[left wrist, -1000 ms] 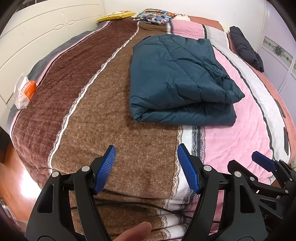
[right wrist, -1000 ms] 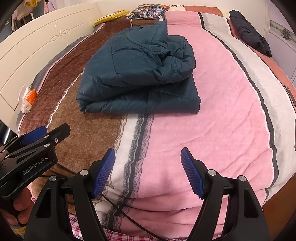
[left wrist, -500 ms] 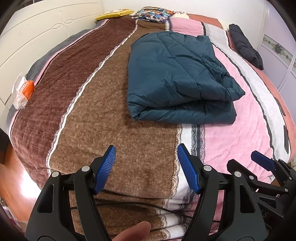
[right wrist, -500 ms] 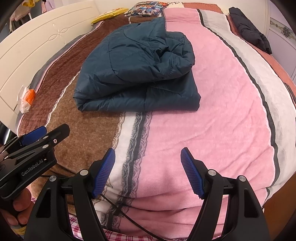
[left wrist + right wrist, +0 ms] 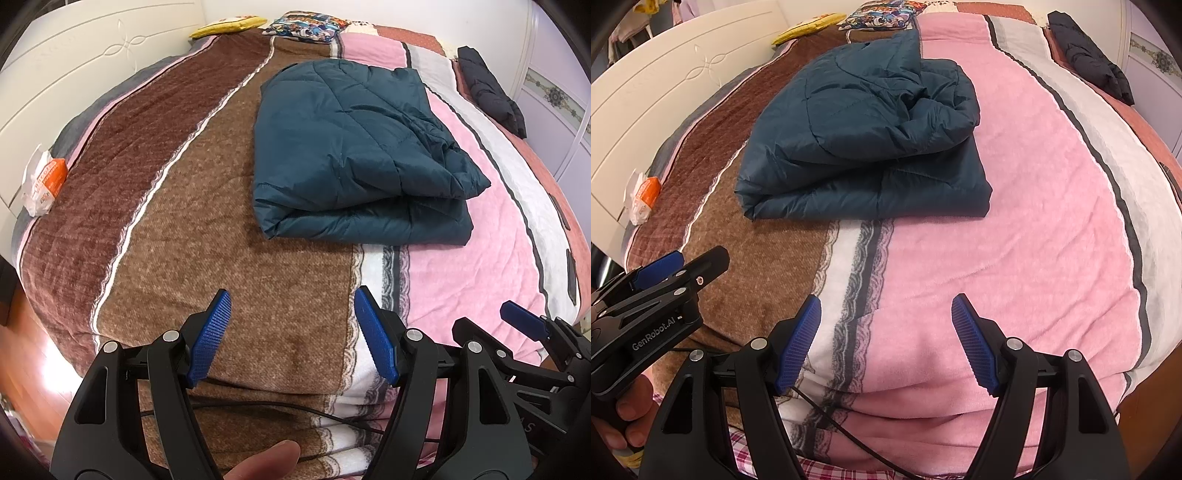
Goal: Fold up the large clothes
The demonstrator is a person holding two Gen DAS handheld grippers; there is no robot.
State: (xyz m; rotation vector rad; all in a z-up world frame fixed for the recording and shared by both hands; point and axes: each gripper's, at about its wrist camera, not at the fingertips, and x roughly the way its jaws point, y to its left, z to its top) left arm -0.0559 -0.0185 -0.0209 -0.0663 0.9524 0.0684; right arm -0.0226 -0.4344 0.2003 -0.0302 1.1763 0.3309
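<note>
This is a bedroom in a home. A wide bed [image 5: 229, 236] fills both views, spread with a striped blanket in brown, white and pink. A white panelled headboard [image 5: 85, 70] runs along its left side, with pillows [image 5: 306, 27] at the far end. White wardrobe doors [image 5: 554, 99] with ornate trim stand to the right, and a polished wooden floor [image 5: 33, 365] shows below.

Both wrist views near the bed's [image 5: 229, 229] foot, angled down, sharing the folded jacket [image 5: 864, 147].
</note>
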